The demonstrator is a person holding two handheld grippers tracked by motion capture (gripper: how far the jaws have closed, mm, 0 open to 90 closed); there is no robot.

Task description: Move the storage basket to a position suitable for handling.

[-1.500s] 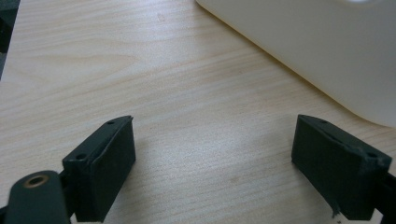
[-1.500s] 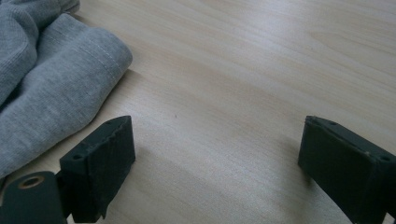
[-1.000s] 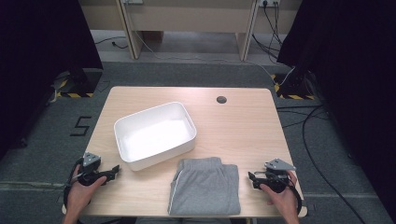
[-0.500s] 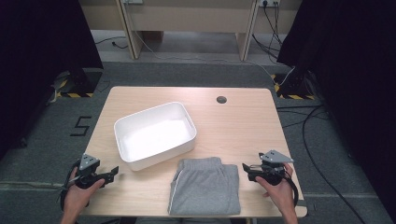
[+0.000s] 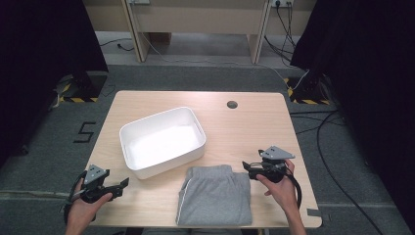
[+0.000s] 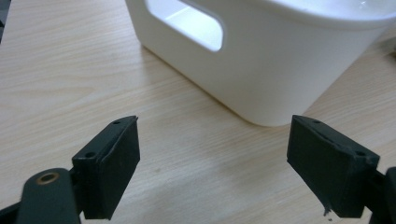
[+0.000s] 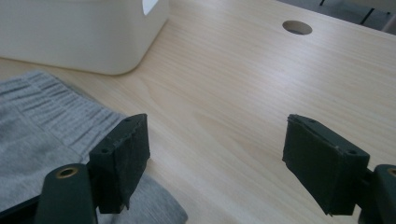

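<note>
Now, your left gripper: jaws apart, nothing between, facing white bin.
Your right gripper: jaws just closing, still gaping, beside grey shorts.

Grey shorts, white bin

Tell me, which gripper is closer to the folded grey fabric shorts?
Right. The right gripper sits open at the right edge of the folded grey fabric shorts, not touching. The left gripper, also open, is farther off, near the table's front left corner.
</note>
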